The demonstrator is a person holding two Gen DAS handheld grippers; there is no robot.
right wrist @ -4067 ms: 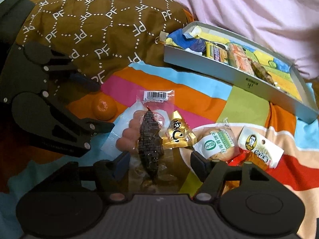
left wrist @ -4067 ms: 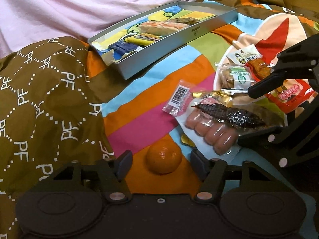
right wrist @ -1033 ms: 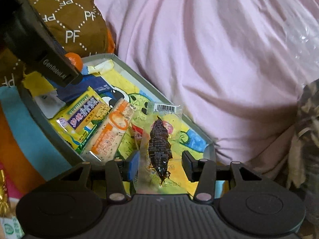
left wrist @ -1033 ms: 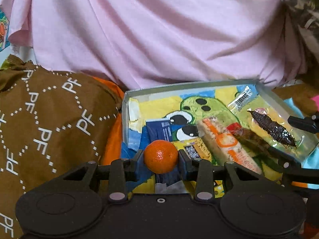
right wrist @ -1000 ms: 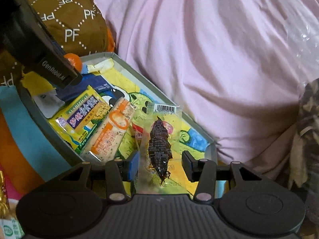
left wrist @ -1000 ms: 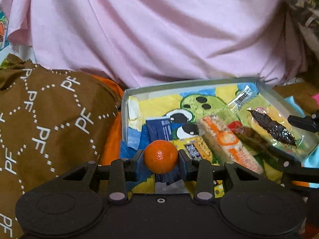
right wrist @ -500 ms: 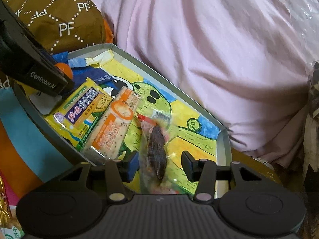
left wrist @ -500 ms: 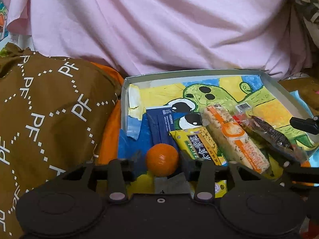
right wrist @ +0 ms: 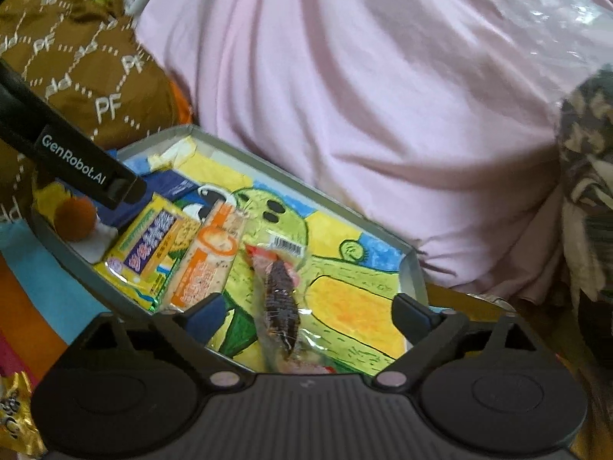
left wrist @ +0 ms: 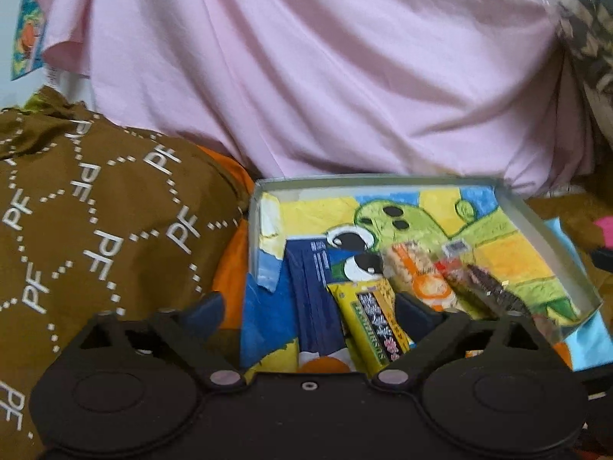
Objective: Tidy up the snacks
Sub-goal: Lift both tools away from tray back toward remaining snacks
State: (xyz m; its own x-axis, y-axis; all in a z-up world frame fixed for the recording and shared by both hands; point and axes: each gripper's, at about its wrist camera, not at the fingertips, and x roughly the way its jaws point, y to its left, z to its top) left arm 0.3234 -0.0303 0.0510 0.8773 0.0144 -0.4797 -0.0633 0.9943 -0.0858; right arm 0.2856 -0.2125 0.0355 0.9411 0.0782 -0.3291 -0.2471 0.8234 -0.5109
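Note:
A grey tray (left wrist: 544, 230) with a cartoon-painted bottom holds the snacks; it also shows in the right wrist view (right wrist: 291, 176). My left gripper (left wrist: 310, 314) is open above its near left end. The orange (left wrist: 322, 364) lies in the tray below it, also visible in the right wrist view (right wrist: 75, 217). My right gripper (right wrist: 306, 310) is open over the tray. The clear packet with the dark dried snack (right wrist: 281, 303) lies loose in the tray between its fingers, also visible in the left wrist view (left wrist: 490, 287).
In the tray lie a yellow packet (right wrist: 147, 245), an orange-and-white bar (right wrist: 207, 257) and a dark blue packet (left wrist: 312, 299). A brown patterned cloth (left wrist: 95, 237) is at the left, pink fabric (left wrist: 325, 76) behind. A gold wrapper (right wrist: 15, 418) lies outside.
Both grippers opened. The orange dropped from the left gripper into the tray's near left end. The dark snack packet left the right gripper and lies in the tray.

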